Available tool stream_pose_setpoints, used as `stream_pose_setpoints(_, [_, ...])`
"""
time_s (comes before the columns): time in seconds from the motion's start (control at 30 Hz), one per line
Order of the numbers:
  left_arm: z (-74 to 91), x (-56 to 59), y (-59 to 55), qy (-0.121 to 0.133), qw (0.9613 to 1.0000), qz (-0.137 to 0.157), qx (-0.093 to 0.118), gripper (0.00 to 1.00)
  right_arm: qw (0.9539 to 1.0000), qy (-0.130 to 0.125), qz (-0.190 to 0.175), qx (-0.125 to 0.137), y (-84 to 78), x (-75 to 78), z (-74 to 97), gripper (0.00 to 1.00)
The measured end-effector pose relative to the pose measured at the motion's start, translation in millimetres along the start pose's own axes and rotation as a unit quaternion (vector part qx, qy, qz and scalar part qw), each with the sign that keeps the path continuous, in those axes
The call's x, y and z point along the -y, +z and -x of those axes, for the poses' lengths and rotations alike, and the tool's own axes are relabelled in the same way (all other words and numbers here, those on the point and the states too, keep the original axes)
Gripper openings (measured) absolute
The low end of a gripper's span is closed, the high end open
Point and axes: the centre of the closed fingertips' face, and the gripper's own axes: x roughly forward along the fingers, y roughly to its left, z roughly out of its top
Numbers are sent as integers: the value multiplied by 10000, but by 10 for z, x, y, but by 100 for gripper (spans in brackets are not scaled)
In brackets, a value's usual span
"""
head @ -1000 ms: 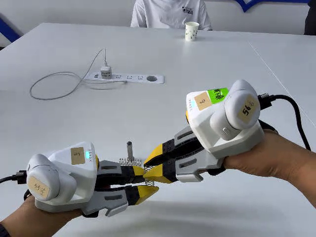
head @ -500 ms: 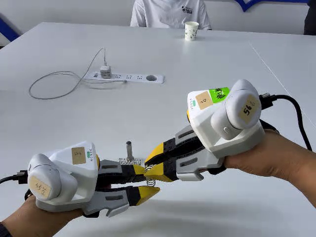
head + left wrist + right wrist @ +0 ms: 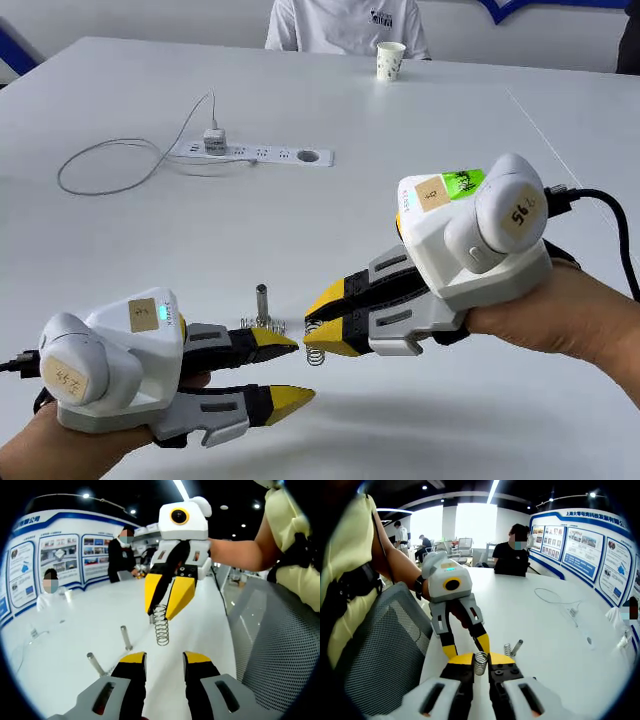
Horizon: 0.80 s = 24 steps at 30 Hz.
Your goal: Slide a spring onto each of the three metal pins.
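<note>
Fingers (image 3: 332, 297) of the right gripper (image 3: 307, 331) are pinched narrow on a spring (image 3: 316, 352), which hangs down from their yellow tips. Facing them, the left gripper (image 3: 305, 368) has its fingers spread wide with nothing between them, its upper tip just beside the hanging spring. One bare pin (image 3: 262, 301) stands upright just behind that tip. A second spring (image 3: 262, 325) lies at the pin's foot. Well beyond sits a power strip (image 3: 255, 155) on the table (image 3: 420, 150).
</note>
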Motion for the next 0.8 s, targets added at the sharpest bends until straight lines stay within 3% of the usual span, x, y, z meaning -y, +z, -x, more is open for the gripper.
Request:
stream_pose_setpoints(0.27, [84,-99,-47,210,9996,183,29,38,9998,-205,-72,39,-8,126,81,11])
stream_pose_setpoints(0.47, [165,-171,-96,410,9985,354,36,46,9987,-478,-161,89,-24,306,172,11])
stream_pose_setpoints(0.8, [260,-252,-136,661,9967,473,60,51,9971,-730,-195,105,-38,486,214,11])
